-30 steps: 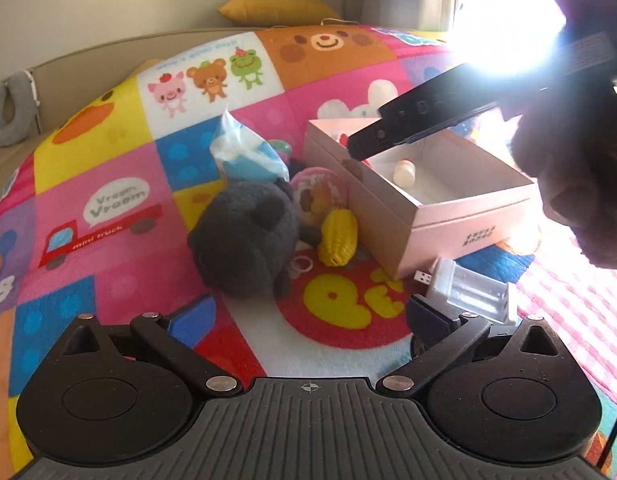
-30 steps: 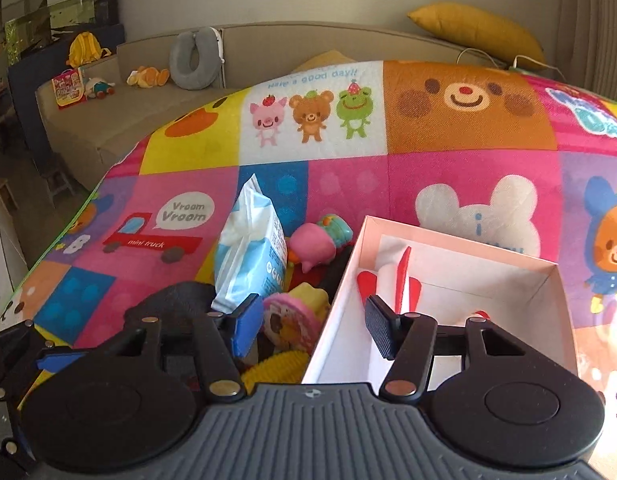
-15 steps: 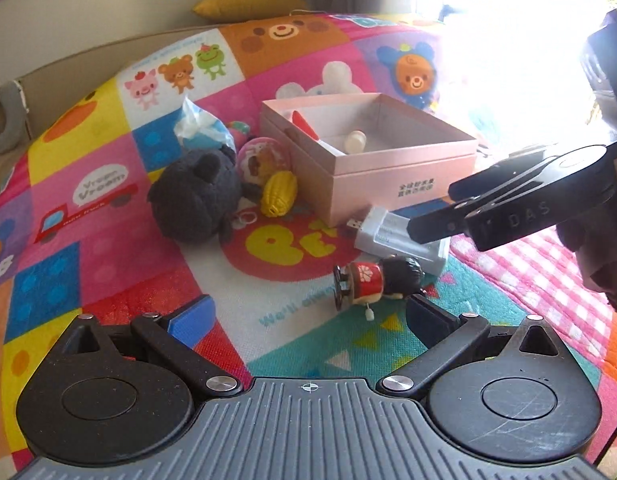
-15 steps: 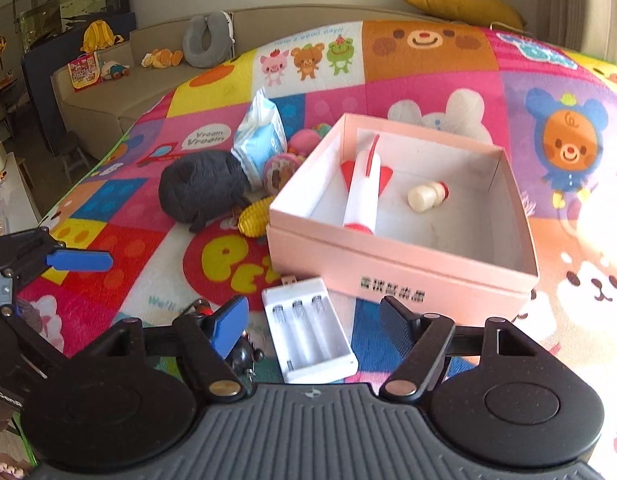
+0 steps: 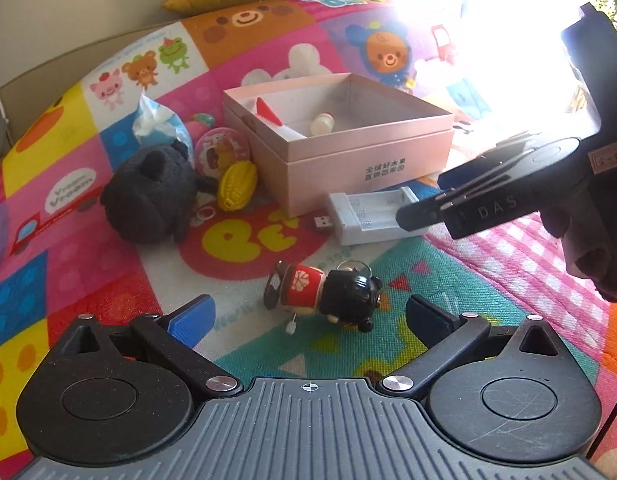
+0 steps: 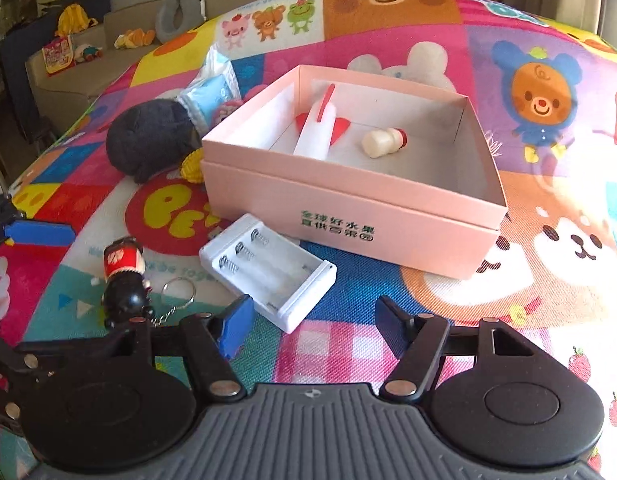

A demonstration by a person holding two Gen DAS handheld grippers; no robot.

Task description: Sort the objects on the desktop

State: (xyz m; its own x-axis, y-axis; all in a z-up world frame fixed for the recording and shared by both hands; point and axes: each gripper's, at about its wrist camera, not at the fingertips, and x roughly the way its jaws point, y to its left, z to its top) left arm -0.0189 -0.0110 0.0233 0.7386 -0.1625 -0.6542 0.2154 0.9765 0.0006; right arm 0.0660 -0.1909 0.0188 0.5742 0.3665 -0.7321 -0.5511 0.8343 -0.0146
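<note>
1. The left gripper (image 5: pixel 310 316) hangs over the play mat (image 5: pixel 68 184), jaws wide apart and empty, the doll keychain (image 5: pixel 324 292) lying just ahead of its tips at twelve o'clock.
2. The right gripper (image 6: pixel 312 320) has its jaws closing, nothing pressed between them; the white battery holder (image 6: pixel 268 268) sits at eleven o'clock, near the blue pad.
3. The pink box (image 6: pixel 348 200) sits beyond the battery holder, with a white tube (image 6: pixel 316 132) and a small bottle (image 6: pixel 384 142) inside.
4. At ten o'clock from the box lies a dark plush toy (image 6: pixel 152 140).

The battery holder (image 6: pixel 268 270) lies just before the box (image 6: pixel 348 216), the doll keychain (image 6: pixel 124 276) to its left.
</note>
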